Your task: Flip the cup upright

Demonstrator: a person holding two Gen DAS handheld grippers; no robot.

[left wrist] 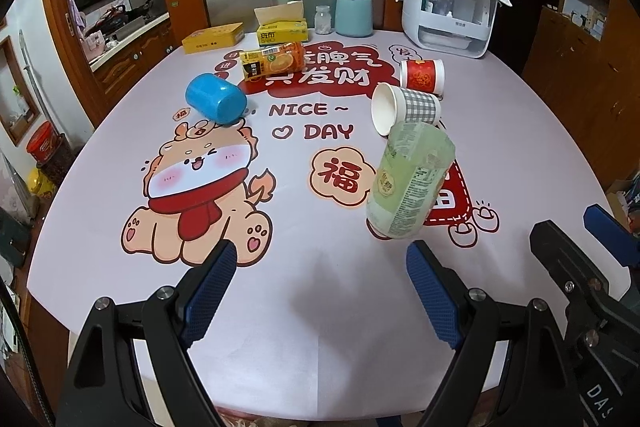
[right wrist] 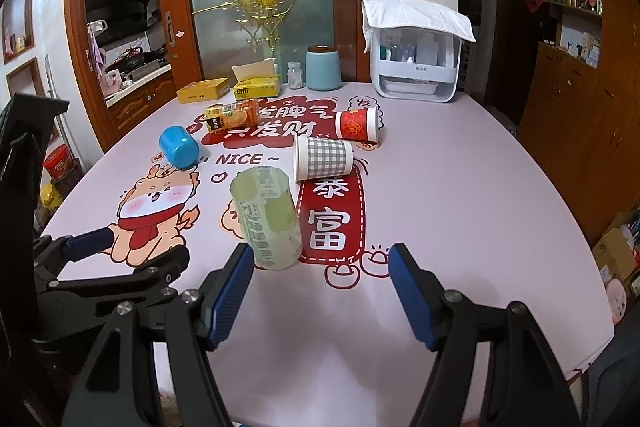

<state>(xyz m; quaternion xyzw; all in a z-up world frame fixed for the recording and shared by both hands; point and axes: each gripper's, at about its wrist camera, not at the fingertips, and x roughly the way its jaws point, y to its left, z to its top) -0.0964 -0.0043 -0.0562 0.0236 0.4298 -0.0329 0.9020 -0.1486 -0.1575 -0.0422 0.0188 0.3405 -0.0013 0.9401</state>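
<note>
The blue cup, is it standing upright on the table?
No, the blue cup lies on its side on the table, its closed bottom facing the camera.

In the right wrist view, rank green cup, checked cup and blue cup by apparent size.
1. green cup, though it lies nearest the camera.
2. checked cup.
3. blue cup, smallest, yet farther off, so unsure.

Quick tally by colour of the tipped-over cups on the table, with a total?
Blue: 1, blue cup
Orange: 1, orange cup
Red: 1, red cup
Grey check: 1, checked cup
Pale green: 1, green cup
Total: 5
</note>
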